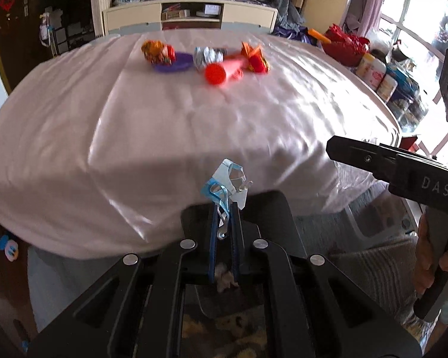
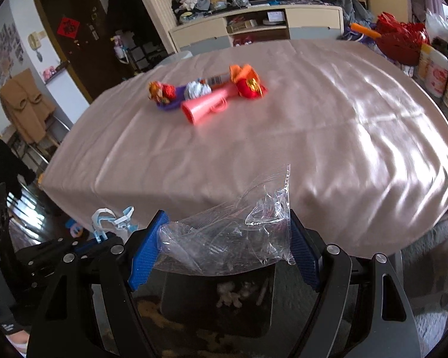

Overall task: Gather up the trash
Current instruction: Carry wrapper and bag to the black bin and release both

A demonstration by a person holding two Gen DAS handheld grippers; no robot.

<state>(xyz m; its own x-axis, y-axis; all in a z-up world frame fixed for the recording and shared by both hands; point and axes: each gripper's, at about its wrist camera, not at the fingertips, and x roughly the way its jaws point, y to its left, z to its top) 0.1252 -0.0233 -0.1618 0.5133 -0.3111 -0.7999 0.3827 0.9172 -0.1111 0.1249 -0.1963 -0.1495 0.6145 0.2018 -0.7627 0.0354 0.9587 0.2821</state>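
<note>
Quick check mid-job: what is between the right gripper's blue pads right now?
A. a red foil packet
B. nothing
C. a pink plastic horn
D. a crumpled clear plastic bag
D: the crumpled clear plastic bag sits between the pads of the right gripper, while the pink plastic horn lies on the table's pink cloth.

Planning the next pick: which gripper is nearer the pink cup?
Neither clearly. Left gripper, shut on a blue wrapper, and right gripper, holding clear plastic, both sit beyond the table's near edge, far from the pink cup.

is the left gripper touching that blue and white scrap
Touching. The left wrist view shows the left gripper shut on the blue and white scrap, its strips pinched between the pads.
</note>
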